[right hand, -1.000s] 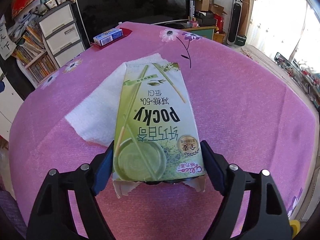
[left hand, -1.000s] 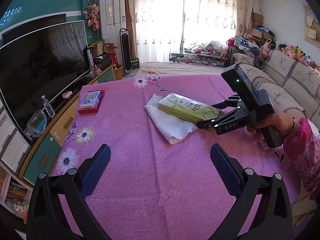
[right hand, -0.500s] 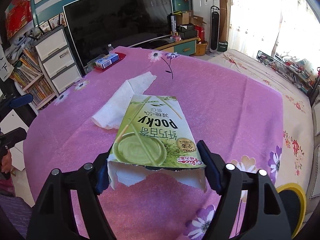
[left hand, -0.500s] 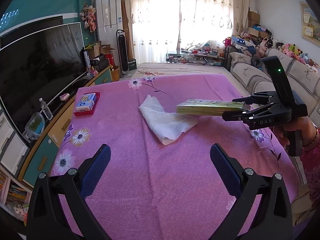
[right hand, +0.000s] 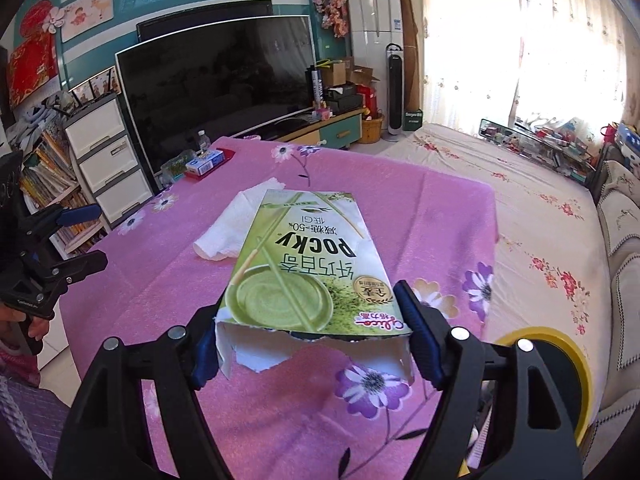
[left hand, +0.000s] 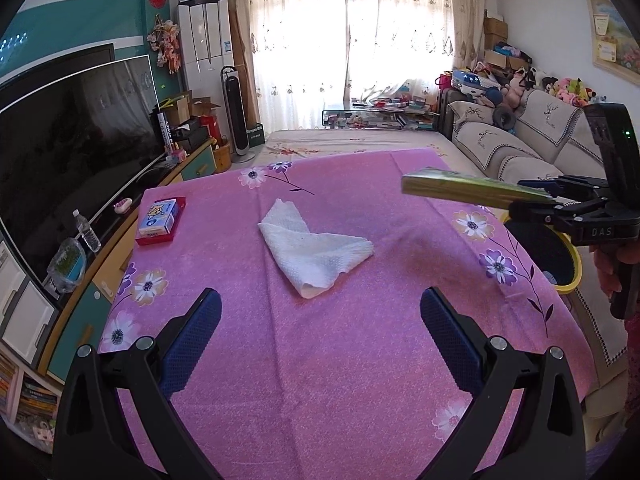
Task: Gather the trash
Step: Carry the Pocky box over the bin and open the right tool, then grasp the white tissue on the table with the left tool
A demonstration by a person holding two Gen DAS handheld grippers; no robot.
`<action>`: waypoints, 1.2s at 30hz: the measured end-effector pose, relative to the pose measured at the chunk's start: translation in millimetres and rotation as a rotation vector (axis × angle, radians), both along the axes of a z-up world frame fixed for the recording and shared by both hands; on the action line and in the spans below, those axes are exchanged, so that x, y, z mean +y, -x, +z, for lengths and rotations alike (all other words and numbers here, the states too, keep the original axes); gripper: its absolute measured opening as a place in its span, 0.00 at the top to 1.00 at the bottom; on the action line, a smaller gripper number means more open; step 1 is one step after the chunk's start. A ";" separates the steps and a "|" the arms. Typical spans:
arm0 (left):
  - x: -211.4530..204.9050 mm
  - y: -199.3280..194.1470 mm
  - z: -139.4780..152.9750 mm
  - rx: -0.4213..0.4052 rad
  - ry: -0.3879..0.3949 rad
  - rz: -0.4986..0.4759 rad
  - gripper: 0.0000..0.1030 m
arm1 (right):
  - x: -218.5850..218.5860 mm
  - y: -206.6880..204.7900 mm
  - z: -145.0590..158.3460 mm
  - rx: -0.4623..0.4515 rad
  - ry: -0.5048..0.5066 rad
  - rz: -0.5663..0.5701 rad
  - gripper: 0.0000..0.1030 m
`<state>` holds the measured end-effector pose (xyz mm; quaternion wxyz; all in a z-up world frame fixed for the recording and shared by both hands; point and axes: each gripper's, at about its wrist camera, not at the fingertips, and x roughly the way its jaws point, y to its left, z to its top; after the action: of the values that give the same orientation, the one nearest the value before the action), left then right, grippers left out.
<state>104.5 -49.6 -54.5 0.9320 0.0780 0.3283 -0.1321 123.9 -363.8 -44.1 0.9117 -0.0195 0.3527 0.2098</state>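
Pocky box [right hand: 304,276]: flat, green, torn-open end, held aloft.

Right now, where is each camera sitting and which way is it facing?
Left wrist: on the left gripper, open above the pink tablecloth, facing the paper towel, window; right gripper in sight.
Right wrist: on the right gripper, clamping the Pocky box, facing the TV; left gripper in sight.
Shared: towel, box, yellow-rimmed bin.

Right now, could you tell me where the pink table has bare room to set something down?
The near half of the pink tablecloth, between the open left gripper and the paper towel, is bare. So is the far strip beyond the towel. The far left corner holds a red tray. The right gripper holds the Pocky box above the right edge.
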 end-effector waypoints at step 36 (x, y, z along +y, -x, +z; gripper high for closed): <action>-66.8 -144.7 -81.9 0.180 -0.112 -0.053 0.05 | -167.7 37.3 -65.7 0.155 0.046 -0.529 0.21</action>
<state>249.2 -116.3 -136.3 0.8892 0.1263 0.4154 -0.1446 86.6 -531.5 -109.8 0.9045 0.0685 0.4188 -0.0427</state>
